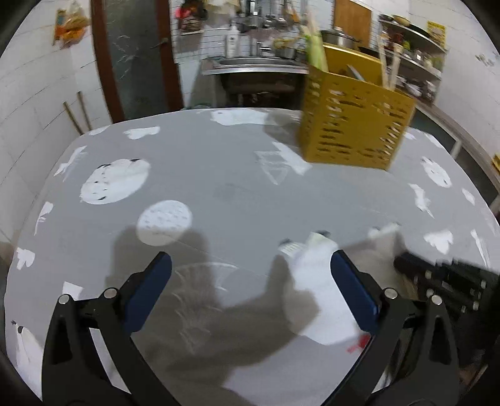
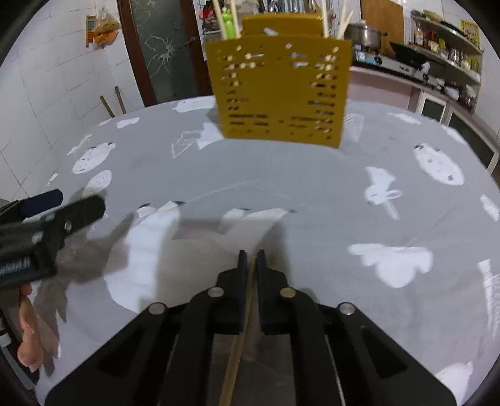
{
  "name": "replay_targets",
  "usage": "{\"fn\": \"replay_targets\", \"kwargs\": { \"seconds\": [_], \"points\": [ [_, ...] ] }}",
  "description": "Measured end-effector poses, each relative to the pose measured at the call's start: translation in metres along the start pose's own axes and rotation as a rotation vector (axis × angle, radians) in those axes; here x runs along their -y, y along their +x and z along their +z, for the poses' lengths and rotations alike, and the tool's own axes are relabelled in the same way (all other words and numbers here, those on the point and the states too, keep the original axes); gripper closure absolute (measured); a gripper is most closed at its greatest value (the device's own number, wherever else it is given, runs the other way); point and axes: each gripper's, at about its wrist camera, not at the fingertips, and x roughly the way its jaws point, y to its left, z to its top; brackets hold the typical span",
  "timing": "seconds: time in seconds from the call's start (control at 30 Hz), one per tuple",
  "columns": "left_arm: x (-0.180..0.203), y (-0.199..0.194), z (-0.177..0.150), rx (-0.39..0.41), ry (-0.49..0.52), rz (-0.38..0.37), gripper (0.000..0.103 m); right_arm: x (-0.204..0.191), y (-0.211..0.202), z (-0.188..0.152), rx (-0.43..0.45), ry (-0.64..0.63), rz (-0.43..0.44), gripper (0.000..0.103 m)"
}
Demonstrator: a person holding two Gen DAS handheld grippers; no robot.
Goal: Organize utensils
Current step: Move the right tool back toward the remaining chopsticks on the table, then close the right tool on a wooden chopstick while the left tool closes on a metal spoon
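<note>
A yellow perforated utensil holder [image 1: 353,125] [image 2: 278,93] stands on the far side of the grey table, with several pale chopsticks [image 2: 342,18] sticking out of its top. My right gripper [image 2: 251,254] is shut on a thin wooden chopstick [image 2: 237,353], which runs back under the fingers, low over the cloth. In the left wrist view the right gripper [image 1: 403,265] shows as a black blur at the right, with a pale blurred streak [image 1: 375,234] beside its tip. My left gripper [image 1: 250,262] is open with nothing between its blue pads [image 1: 156,281], just above the cloth.
The table wears a grey cloth [image 1: 234,193] [image 2: 297,187] printed with white animal shapes. Behind it are a steel sink [image 1: 253,64], a dark door [image 1: 137,56] and shelves with pots and jars [image 2: 447,53]. A person's hand [image 2: 28,337] shows at the left edge.
</note>
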Motion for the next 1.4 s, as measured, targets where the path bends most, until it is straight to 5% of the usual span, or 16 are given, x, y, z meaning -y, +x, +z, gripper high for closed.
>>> {"fn": "replay_targets", "kwargs": {
  "seconds": [0.27, 0.47, 1.0, 1.4],
  "points": [
    [0.057, -0.010, -0.026, -0.056, 0.129, -0.113, 0.005, 0.068, -0.023, -0.002, 0.012, 0.056, -0.102, 0.098],
    [0.081, -0.017, -0.042, -0.072, 0.212, -0.114, 0.005, 0.097, -0.032, -0.012, 0.009, 0.091, -0.118, 0.098],
    [0.092, -0.008, -0.061, -0.124, 0.342, -0.053, 0.005, 0.105, -0.031, -0.020, 0.014, 0.124, -0.104, 0.097],
    [0.087, -0.002, -0.057, -0.182, 0.335, -0.048, 0.021, 0.107, -0.030, -0.022, 0.014, 0.143, -0.086, 0.097]
  ]
}}
